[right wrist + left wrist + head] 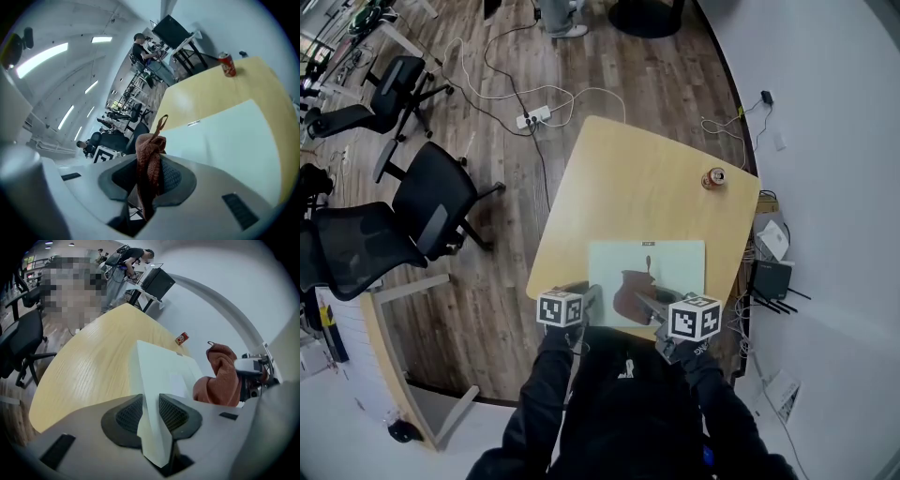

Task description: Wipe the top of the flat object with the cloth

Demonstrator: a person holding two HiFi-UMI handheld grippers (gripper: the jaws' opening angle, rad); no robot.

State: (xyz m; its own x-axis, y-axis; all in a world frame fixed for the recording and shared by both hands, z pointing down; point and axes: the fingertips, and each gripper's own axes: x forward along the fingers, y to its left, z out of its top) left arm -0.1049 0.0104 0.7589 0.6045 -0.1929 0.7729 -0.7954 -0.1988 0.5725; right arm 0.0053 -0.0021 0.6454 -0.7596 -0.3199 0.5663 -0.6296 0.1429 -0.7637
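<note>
Flat board [670, 267]: a pale, thin rectangle that is lying on the near part of the wooden table [619, 178], close to the person's body.
Left claw [151, 411]: it is gripping the board's near left edge, with both ribbed pads pressing on the thin sheet between them.
Right claw [149, 176]: it is pinching a bunched rust-brown cloth [149, 154], its jaws closed tightly on the fabric.
Cloth position: it is hanging over the near middle of the board, with a small loop sticking up from the top of the bunch. Whether it is touching the board cannot be made out.
Can [713, 177]: a small red can is standing upright near the far right corner of the table, well apart from the board.
Surroundings: black office chairs [441, 197] are standing on the wood floor to the left of the table.
</note>
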